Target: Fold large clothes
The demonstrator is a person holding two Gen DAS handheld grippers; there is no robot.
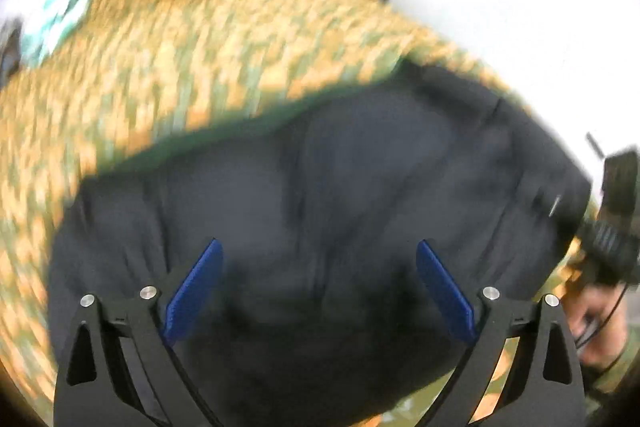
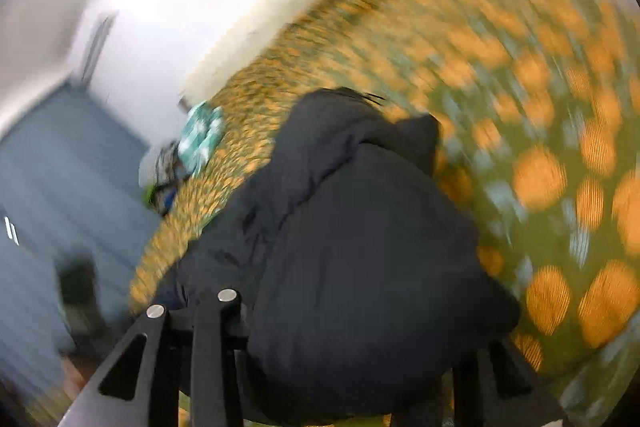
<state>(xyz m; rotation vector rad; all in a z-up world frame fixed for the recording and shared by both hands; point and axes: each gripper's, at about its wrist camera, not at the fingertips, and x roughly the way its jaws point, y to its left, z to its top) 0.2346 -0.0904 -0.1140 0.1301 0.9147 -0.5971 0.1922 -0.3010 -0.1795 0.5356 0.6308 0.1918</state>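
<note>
A large black padded garment lies bunched on a bed with a green and orange patterned cover. In the left wrist view my left gripper is wide open just above the garment, its blue pads apart and empty. In the right wrist view the same black garment bulges over my right gripper and hides its fingertips; the fabric lies between the black arms. Both views are blurred by motion.
A teal and white cloth lies at the bed's far edge near a white wall. A blue floor shows left of the bed. The other hand and gripper show at the right of the left wrist view.
</note>
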